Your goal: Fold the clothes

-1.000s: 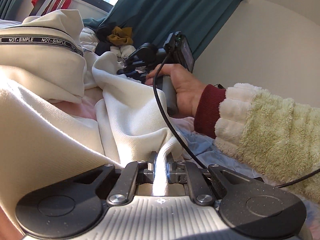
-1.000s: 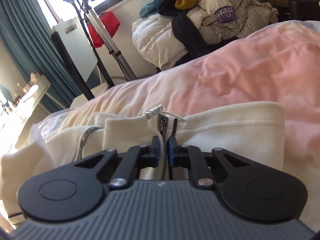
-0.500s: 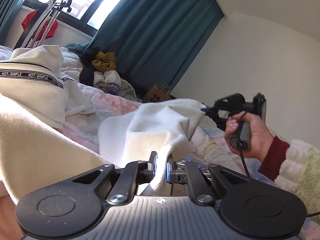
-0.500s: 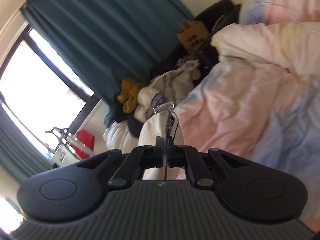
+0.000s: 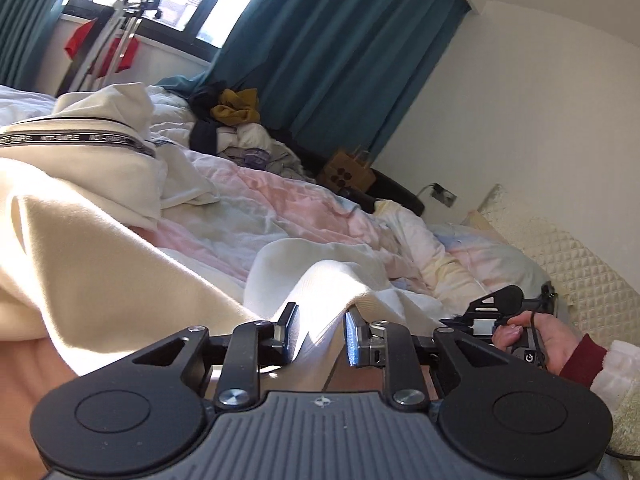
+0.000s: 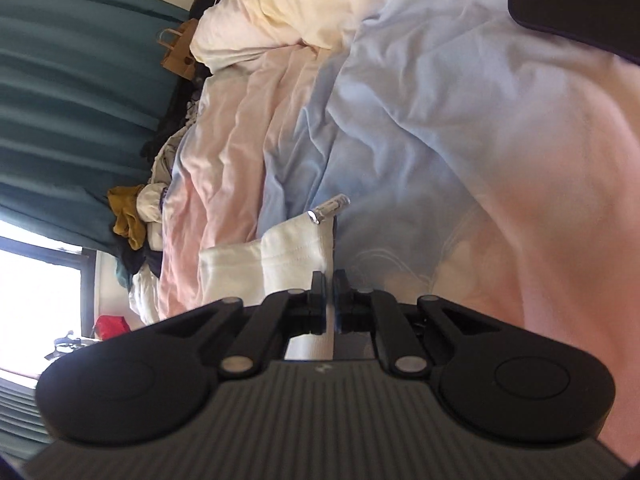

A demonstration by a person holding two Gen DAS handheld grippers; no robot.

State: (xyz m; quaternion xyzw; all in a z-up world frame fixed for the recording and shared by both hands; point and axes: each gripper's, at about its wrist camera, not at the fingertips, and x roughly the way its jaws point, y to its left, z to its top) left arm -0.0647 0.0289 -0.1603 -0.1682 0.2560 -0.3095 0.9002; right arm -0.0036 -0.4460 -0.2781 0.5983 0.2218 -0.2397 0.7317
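A cream hoodie (image 5: pixel 100 280) with a black lettered band lies spread over the bed in the left wrist view. My left gripper (image 5: pixel 320 334) stands open, and a fold of the cream cloth runs loose between its parted fingers. In the right wrist view my right gripper (image 6: pixel 329 300) is shut on the hoodie's hem (image 6: pixel 296 248), near the metal-tipped drawstring (image 6: pixel 328 209). That view is rolled sideways. The right gripper (image 5: pixel 486 316) also shows in the left wrist view at the lower right, held by a hand (image 5: pixel 548 340).
A pink, blue and yellow duvet (image 5: pixel 304 216) covers the bed. A heap of clothes (image 5: pixel 236 124) lies by the teal curtain (image 5: pixel 340 52). A brown paper bag (image 5: pixel 346 170) stands at the bed's far side. A quilted headboard (image 5: pixel 576 268) is on the right.
My left gripper has opened and let go of the cream cloth. My right gripper has swung down to the right and rolled sideways, still gripping the hem.
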